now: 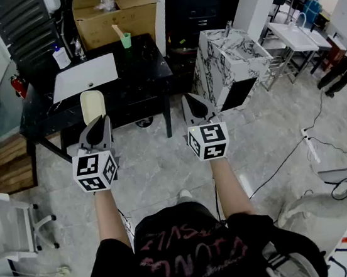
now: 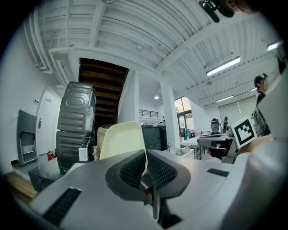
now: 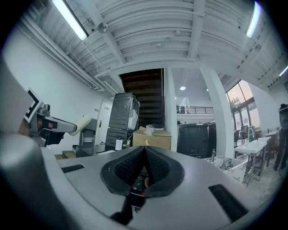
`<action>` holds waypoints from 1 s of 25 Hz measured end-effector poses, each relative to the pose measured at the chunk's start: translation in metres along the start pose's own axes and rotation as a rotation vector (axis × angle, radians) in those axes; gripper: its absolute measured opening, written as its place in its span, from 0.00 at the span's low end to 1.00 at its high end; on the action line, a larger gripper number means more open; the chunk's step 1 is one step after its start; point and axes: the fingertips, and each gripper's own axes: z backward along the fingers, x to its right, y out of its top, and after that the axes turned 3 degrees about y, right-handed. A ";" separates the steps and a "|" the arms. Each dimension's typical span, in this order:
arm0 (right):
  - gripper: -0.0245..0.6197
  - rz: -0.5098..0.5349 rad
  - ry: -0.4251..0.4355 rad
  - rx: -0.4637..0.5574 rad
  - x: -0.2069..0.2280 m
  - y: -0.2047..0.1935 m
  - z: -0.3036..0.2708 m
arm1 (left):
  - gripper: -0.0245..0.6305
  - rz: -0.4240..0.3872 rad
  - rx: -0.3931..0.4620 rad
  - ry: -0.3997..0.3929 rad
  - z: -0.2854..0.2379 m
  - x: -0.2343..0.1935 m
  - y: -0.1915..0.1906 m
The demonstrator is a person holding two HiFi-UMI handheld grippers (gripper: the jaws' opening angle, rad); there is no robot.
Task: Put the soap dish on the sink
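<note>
The soap dish [image 1: 92, 106], a cream oblong tray, was pinched by its near edge in the left tongs [image 1: 98, 122], standing nearly upright beyond their tips. The left gripper view showed both ribbed pads pressed against the thin rim. So the pick-up appeared done and the carry under way.

The placing was not yet done. The white sink [image 1: 84, 77] sat in the black desk [image 1: 144, 81] ahead of the left tongs, and the dish was apart from it, held in the air short of the desk's near edge. What seemed left was to reach forward, lower the dish onto the sink and release.

The right tongs [image 1: 193, 102] were pressed together on nothing, held level beside the left pair.

No brand could be read. The label on the bottle [image 1: 61, 57] past the sink was too small. The pink print on the person's dark shirt appeared upside down and unclear.
</note>
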 end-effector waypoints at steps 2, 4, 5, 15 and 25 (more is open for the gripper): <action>0.06 0.003 0.004 0.000 -0.004 0.000 0.000 | 0.08 -0.002 -0.004 0.001 0.002 -0.001 -0.002; 0.06 0.007 0.006 -0.002 -0.007 0.000 -0.001 | 0.08 -0.001 -0.006 0.000 0.003 -0.003 -0.003; 0.06 0.007 0.006 -0.003 -0.008 -0.001 -0.001 | 0.08 -0.001 -0.006 -0.002 0.004 -0.004 -0.004; 0.06 0.022 0.006 -0.004 -0.022 -0.001 -0.001 | 0.08 -0.005 -0.018 -0.023 0.009 -0.007 -0.008; 0.06 0.013 0.015 -0.020 -0.032 -0.008 -0.010 | 0.08 0.014 -0.030 -0.033 0.010 -0.017 -0.018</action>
